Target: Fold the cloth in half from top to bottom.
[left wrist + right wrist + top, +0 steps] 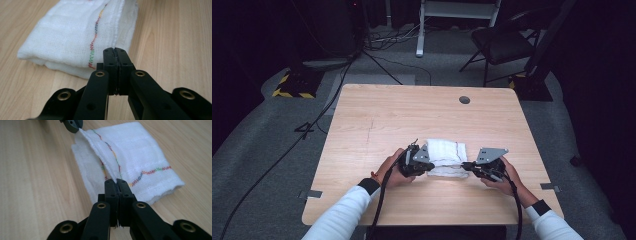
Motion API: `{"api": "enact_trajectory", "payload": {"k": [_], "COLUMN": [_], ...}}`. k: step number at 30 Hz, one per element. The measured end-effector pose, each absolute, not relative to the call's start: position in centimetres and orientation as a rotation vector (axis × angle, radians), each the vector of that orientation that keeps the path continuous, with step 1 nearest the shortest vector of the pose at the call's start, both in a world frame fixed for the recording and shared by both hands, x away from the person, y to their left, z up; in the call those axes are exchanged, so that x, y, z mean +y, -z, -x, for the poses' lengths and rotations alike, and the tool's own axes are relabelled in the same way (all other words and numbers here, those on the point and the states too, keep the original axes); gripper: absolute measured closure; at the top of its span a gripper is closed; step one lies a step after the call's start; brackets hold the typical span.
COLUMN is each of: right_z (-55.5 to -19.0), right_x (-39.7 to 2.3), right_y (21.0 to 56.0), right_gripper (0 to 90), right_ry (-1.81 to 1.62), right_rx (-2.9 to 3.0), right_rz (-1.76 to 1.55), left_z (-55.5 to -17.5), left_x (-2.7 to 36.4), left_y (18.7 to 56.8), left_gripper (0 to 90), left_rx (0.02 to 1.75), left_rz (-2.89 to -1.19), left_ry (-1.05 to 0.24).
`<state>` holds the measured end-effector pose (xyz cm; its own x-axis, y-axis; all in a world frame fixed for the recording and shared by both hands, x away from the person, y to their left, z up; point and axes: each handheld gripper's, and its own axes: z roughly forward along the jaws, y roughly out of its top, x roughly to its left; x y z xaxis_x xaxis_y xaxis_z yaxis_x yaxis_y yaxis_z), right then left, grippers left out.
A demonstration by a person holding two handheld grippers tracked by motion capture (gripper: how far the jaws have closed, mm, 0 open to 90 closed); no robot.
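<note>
Lying folded near the front middle of the wooden table [377, 115], the white cloth [446, 156] is bearing no readable writing, only multicoloured zigzag stitching; its long axis is running between the two grippers. Left gripper [426, 168] is pinching the cloth's near left corner with jaws pressed together. Right gripper [467, 165] is pinching the near right corner likewise. Both hands are resting low, facing inward toward the cloth.
</note>
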<state>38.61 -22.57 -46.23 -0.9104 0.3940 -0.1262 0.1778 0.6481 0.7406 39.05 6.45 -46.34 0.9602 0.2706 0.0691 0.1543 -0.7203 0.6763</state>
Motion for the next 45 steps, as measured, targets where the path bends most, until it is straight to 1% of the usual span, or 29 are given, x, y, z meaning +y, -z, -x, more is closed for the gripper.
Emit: {"api": "enact_trajectory", "payload": {"k": [2,7,10,13,15,18,20,22,23,25,27,28,29,31,36,39,42,45], "right_z": [-38.2,-37.9,-37.8,-37.7,-37.7,-37.6,-37.5,-37.5,-37.5,-37.6,-37.6,-37.6,-37.7,-37.8,-37.9,-37.9,-37.9,-37.7], "right_x": [-22.8,-22.9,-22.8,-22.7,-22.8,-22.7,-22.7,-22.8,-22.9,-23.1,-23.3,-23.4,-23.5,-23.7,-24.0,-24.2,-24.4,-24.6], "right_y": [46.5,47.8,48.0,48.5,48.6,48.4,48.1,47.7,47.5,47.2,46.7,46.5,46.3,46.0,45.5,45.3,45.2,45.3], "right_gripper": [88.7,88.3,87.6,85.4,84.5,79.4,77.6,75.5,73.5,70.8,66.8,65.3,63.0,57.3,49.8,44.1,38.7,35.6], "right_ry": [-1.1,-1.056,-1.057,-1.062,-1.074,-1.071,-1.062,-1.078,-1.079,-1.087,-1.092,-1.098,-1.1,-1.099,-1.08,-1.07,-1.03,-0.994], "right_rx": [2.605,2.639,2.64,2.651,2.646,2.642,2.627,2.613,2.604,2.587,2.564,2.555,2.548,2.528,2.509,2.485,2.473,2.468], "right_rz": [-0.452,-0.469,-0.467,-0.481,-0.494,-0.489,-0.479,-0.479,-0.483,-0.494,-0.502,-0.51,-0.517,-0.532,-0.555,-0.574,-0.593,-0.598], "left_z": [-38.8,-38.7,-38.6,-38.5,-38.6,-38.5,-38.5,-38.6,-38.6,-38.6,-38.6,-38.6,-38.6,-38.5,-38.3,-38.1,-37.8,-37.8], "left_x": [6.5,6.4,6.2,6.2,6.3,6.4,6.5,6.7,6.8,7.0,7.1,7.2,7.3,7.4,7.8,8.1,8.6,9.2], "left_y": [46.6,47.7,48.1,48.5,48.4,48.1,47.7,47.3,47.1,46.7,46.3,46.1,46.0,45.7,45.4,45.3,45.2,45.3], "left_gripper": [89.5,89.5,89.6,89.2,87.4,83.5,79.6,78.7,76.0,73.6,66.4,65.6,63.0,55.3,37.0,29.9,27.5,27.0], "left_rx": [0.28,0.297,0.297,0.298,0.304,0.309,0.315,0.32,0.33,0.327,0.35,0.36,0.362,0.382,0.435,0.465,0.476,0.512], "left_rz": [-2.407,-2.445,-2.459,-2.463,-2.458,-2.445,-2.422,-2.406,-2.398,-2.378,-2.369,-2.359,-2.352,-2.354,-2.357,-2.366,-2.369,-2.373], "left_ry": [-0.208,-0.198,-0.176,-0.176,-0.173,-0.189,-0.203,-0.212,-0.221,-0.237,-0.251,-0.251,-0.259,-0.29,-0.342,-0.37,-0.402,-0.444]}}
